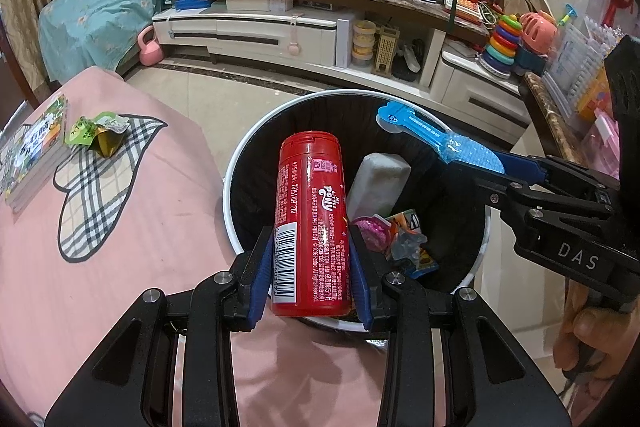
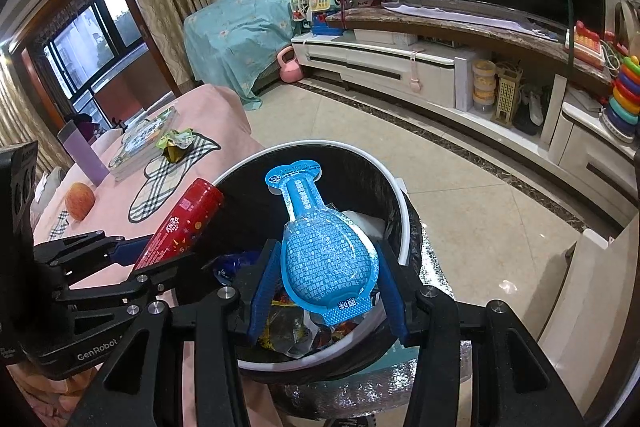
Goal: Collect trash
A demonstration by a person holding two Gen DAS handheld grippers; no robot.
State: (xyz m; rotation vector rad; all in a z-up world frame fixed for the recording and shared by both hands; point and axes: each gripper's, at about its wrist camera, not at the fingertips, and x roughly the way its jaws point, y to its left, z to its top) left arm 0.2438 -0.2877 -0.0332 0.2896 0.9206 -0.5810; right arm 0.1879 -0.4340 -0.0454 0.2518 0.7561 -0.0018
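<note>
So both loads hang right over the bin (image 1: 240, 163) — left gripper (image 1: 312, 271) clamps the red tube (image 1: 308, 219) lengthwise, right gripper (image 2: 326, 279) pinches the blue packet (image 2: 324, 251).

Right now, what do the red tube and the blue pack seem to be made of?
Red tube: probably glossy plastic, as its smooth printed side shows bright reflections; a metal can is possible. Blue pack: seemingly thin clear plastic film over a blue printed backing, since it glints and wrinkles slightly.
</note>
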